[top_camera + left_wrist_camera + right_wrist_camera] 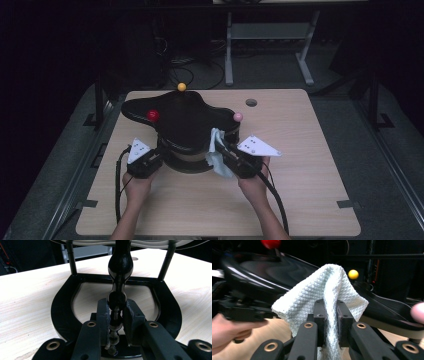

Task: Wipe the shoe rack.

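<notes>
Nearest, at the front edge of the wooden counter (300, 200): two forearms come in, each hand carrying a gripper.

Left gripper (150, 159), seen from above at the left front of a black stand (185, 122). Its own view has the jaws clamped tight on a turned black spindle (119, 277), glossy and beaded, which runs up between the pads. Around it lies the stand's base (62, 307), a black horseshoe-shaped frame flat on the counter, with two thin black posts rising from the far side.

Right gripper (226, 149), at the right front of the stand. Jaws closed on a white cloth (317, 302) with a waffle weave; the cloth is pinched between the pads, bunches up above them and hangs down below. In the high view the cloth lies against the right front edge of the stand's top.

Behind: the stand's top is a wide, glossy black, lobed plate raised above the base. Three knobs stand on it: a red ball (153, 115) on the left lobe, a pink ball (238, 116) on the right lobe, a yellow ball (182, 87) at the far lobe.

Farther on the counter, a small round hole (251, 102), well apart from the stand. Beyond the counter, dark floor with cables and a grey table frame (270, 45).
</notes>
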Motion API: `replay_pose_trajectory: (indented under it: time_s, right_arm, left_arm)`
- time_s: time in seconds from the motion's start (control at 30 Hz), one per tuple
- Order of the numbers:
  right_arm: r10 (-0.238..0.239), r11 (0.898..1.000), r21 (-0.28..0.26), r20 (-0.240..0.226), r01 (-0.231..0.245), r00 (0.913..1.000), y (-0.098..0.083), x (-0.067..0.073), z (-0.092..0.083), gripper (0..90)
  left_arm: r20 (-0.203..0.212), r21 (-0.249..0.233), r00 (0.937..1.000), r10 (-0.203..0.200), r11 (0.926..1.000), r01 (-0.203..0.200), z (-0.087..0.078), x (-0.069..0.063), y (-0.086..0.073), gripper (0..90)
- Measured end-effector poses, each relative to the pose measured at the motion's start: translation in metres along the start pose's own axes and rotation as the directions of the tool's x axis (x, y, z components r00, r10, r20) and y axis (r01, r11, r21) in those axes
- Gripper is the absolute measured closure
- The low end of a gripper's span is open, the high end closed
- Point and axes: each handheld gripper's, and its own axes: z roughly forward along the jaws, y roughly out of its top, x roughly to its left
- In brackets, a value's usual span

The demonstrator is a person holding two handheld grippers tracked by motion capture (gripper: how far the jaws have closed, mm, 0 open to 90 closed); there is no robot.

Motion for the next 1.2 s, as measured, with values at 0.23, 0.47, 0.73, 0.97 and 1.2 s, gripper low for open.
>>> replay_pose_trajectory:
  time_s: [0.23,0.47,0.73,0.97,1.2]
  right_arm:
    - [-0.017,1.0,0.011,-0.059,0.018,0.9981,-0.001,0.01,-0.001,81.8]
    - [-0.06,0.998,0.001,-0.16,0.061,0.9853,-0.006,0.048,-0.003,81.7]
    - [-0.071,0.997,0.004,-0.119,0.072,0.9903,-0.014,0.045,-0.008,81.6]
    - [-0.02,1.0,0.019,-0.043,0.021,0.9989,-0.026,0.014,-0.014,81.5]
    - [-0.001,0.999,0.038,0.034,0.0,0.9994,-0.031,-0.007,-0.02,81.5]
  left_arm:
    - [0.0,-0.001,1.0,-0.003,1.0,0.003,-0.01,0.007,-0.004,76.2]
    - [-0.025,-0.012,0.9996,-0.013,0.9999,0.012,-0.022,0.018,-0.011,75.9]
    - [-0.031,-0.014,0.9994,-0.013,0.9998,0.012,-0.023,0.019,-0.011,75.9]
    - [-0.033,-0.013,0.9994,-0.012,0.9998,0.012,-0.023,0.019,-0.011,75.9]
    - [-0.03,-0.009,0.9995,-0.006,0.9999,0.006,-0.022,0.018,-0.01,76.0]
